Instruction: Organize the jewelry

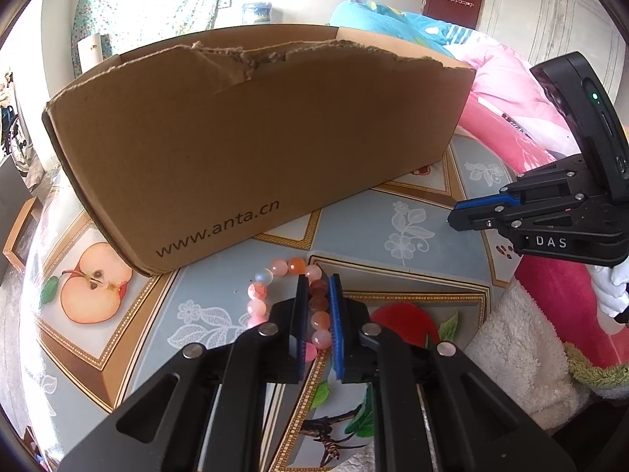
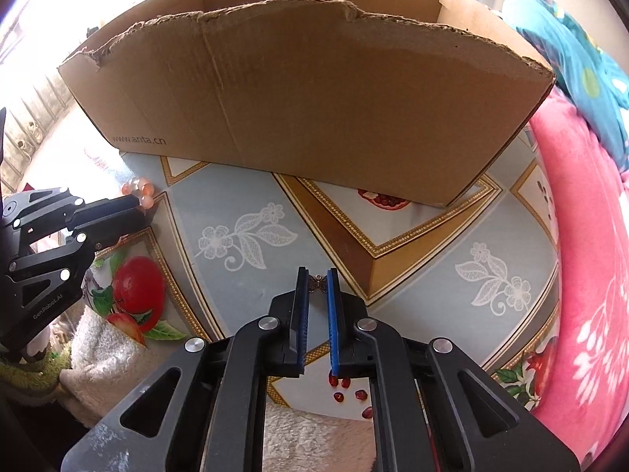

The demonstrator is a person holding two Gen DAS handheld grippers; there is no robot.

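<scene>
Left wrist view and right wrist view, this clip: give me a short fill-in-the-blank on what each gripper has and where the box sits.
1. The left gripper is shut on a bracelet of pink and orange ____.
2. The small metal charm at the tips of the right gripper is shaped like a ____.
3. The cardboard box stands on the patterned tablecloth, ____ both grippers.

Missing words: beads; butterfly; beyond
</scene>
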